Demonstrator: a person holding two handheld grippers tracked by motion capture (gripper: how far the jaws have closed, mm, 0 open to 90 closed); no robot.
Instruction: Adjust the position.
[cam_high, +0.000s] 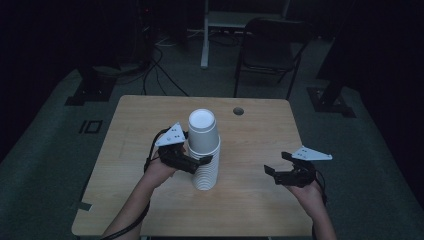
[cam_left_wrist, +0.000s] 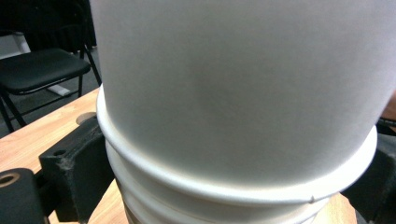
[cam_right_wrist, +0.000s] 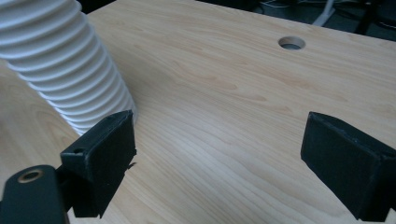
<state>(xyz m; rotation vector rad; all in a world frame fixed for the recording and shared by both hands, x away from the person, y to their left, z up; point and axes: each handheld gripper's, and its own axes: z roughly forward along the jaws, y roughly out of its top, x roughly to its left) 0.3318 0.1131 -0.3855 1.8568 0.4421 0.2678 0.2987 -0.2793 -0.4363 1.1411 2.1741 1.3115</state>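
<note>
Fingers of the left gripper (cam_high: 192, 161) bracket the cup stack (cam_high: 204, 165) partway up, one on each side just under the top cup (cam_high: 202, 131); whether they actually press it I cannot tell. Right of the stack, the right gripper (cam_high: 278, 167) hovers with fingers spread wide, holding nothing. Judging by this, the stack stands whole on the table (cam_high: 260, 200), and separating any cup is yet to come.

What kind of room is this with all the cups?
Probably a dim lab or workshop set up for recording. A wooden table with a cable hole holds a stack of white paper cups, a black folding chair stands behind, and cables trail over grey carpet.
</note>
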